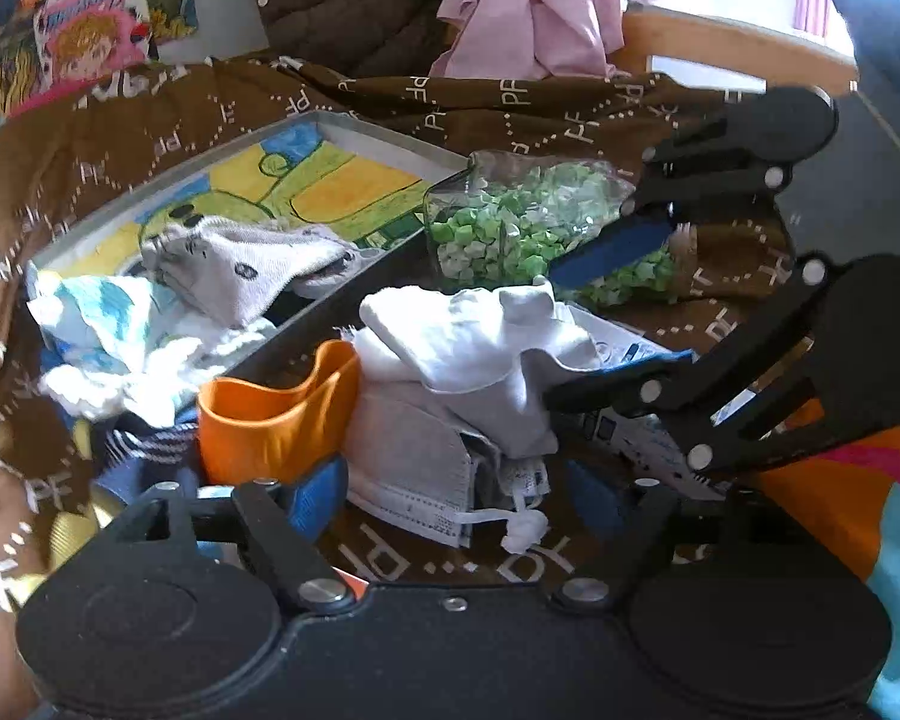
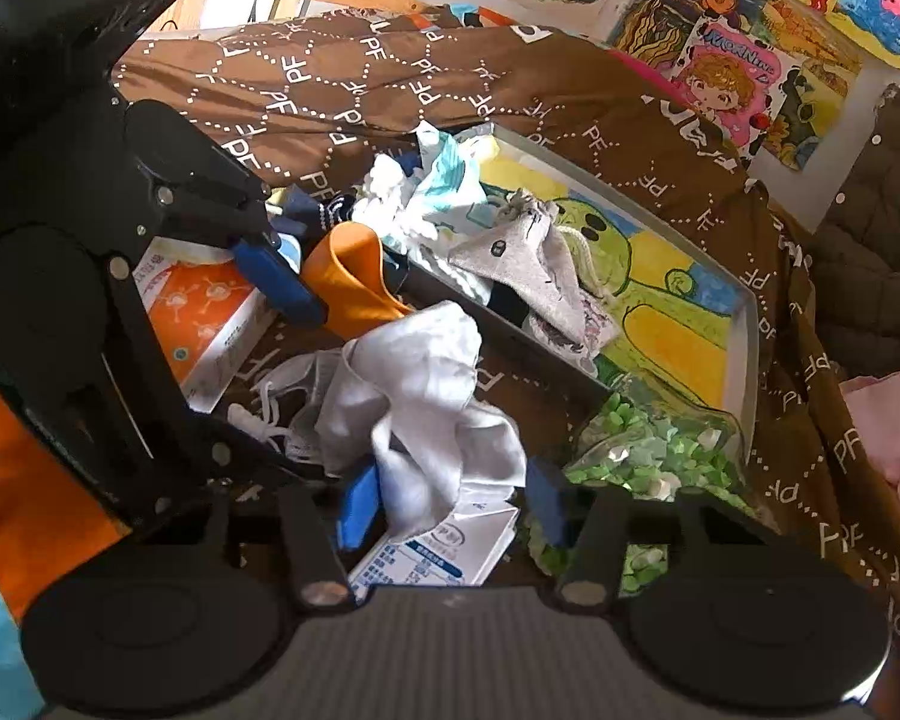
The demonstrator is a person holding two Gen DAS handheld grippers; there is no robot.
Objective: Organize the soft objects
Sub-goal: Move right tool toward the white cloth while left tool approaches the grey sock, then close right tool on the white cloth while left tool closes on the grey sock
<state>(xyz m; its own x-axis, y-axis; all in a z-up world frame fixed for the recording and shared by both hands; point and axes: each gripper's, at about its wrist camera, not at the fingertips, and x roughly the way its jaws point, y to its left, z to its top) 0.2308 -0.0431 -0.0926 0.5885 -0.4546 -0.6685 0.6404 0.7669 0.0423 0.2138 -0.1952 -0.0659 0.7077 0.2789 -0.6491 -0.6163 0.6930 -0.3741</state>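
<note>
As the grippers stand: the right gripper (image 2: 453, 501) has its jaws partly open astride the white cloth (image 2: 426, 408). One pad is at the fabric and the other is clear of it, so nothing is pinched yet. The left gripper (image 1: 456, 498) is open wider over the grey face mask (image 1: 414, 456), pads not pressing.
Key relation: the white cloth lies straight ahead of the right gripper, already between its fingers. It is crumpled, with its longer run roughly along the fingers, away from the camera.
Nearer hand: right. The left is just beside it, lower on the same heap, next to the orange cup (image 1: 270, 414).
Cloth location: on the brown bedspread (image 1: 150, 138), draped over the mask and a printed packet (image 2: 438, 552), outside the tray.
Tray (image 1: 384, 131): just beyond the heap, floor lined with a crayon drawing. It holds a grey sock-like piece (image 1: 240, 270), and a blue-and-white cloth (image 1: 90, 324) spills over its near corner.
Jar (image 1: 510, 222): on its side near the tray's end, full of green paper stars.
Orange cup: upright and apparently empty.
Judgement: grasp stage. A carry from here would go forward, over the tray's near wall.
</note>
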